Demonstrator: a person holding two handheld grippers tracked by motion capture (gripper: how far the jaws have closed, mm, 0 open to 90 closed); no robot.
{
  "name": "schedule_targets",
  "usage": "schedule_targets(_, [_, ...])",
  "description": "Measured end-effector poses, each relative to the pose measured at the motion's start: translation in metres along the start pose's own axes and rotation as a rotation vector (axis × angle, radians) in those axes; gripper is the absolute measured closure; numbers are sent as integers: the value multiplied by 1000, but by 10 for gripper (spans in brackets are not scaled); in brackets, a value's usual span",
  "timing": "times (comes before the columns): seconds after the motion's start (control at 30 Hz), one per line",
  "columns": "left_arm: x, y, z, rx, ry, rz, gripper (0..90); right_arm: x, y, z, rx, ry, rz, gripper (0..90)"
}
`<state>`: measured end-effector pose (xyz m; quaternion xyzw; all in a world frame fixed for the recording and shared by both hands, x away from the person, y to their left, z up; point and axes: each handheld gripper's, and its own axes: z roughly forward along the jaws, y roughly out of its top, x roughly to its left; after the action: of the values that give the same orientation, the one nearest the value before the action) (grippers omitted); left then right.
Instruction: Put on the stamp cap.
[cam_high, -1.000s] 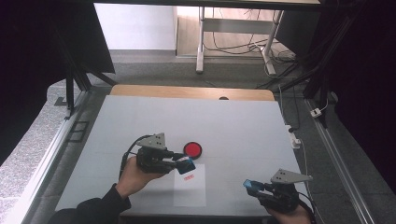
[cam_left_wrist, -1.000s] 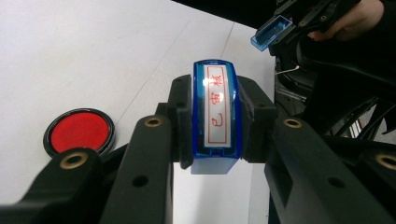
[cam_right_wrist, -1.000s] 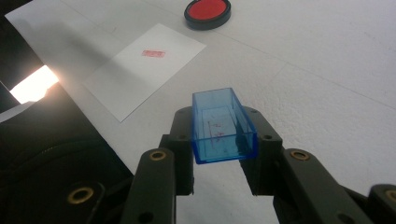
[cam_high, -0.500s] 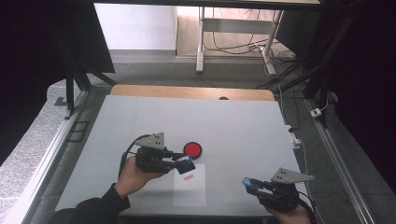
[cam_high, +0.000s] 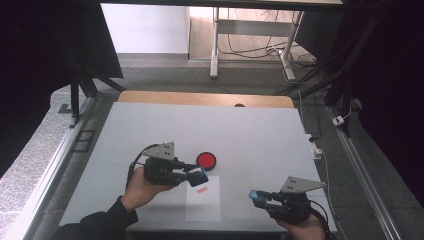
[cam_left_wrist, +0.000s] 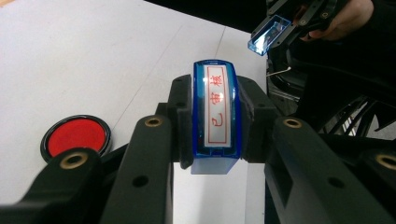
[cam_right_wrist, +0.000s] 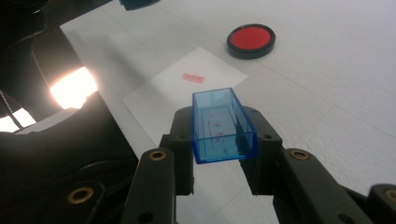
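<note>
Blue stamp (cam_left_wrist: 216, 116) is pinched between the jaws of the left hand-held gripper (cam_high: 196, 176), held off the desk (cam_high: 260, 130). In the left gripper view its printing face points up at the camera: red frame, red characters, white pad surface. Jaws press on both long sides of the stamp body.

Stamp's clear blue cap (cam_right_wrist: 223, 125) is pinched in the right hand-held gripper (cam_high: 257, 196), open side facing up and away from the jaws, faint red marks on the inside wall. Cap is also held clear of the desk.

White paper sheet (cam_high: 204, 199) lies flat on the desk between the two hand-held grippers, just below and ahead of the left one's tip. It carries one small red stamp print (cam_right_wrist: 191, 77) near its far end as seen from the right gripper view.

Round red ink pad (cam_high: 206, 160) in a black rim sits on the desk just beyond the left hand-held gripper's tip, near the paper's corner but not touching it. From the right hand-held gripper it lies past the paper, well apart.

The two hand-held grippers point roughly at each other across the sheet, apart.
</note>
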<state>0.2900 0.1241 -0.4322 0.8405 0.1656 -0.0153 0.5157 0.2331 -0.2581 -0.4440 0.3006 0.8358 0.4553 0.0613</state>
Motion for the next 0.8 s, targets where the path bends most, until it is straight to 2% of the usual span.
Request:
schedule_targets(0.27, [-1,0,0,8,-6,26,698,5,8,13,17,40,-70,678])
schedule_targets(0.47, [-2,0,-1,12,-11,41,699,7,13,22,9,66,-90,679])
schedule_targets(0.8, [-1,0,-2,14,-35,72,699,8,24,44,30,148,-107,679])
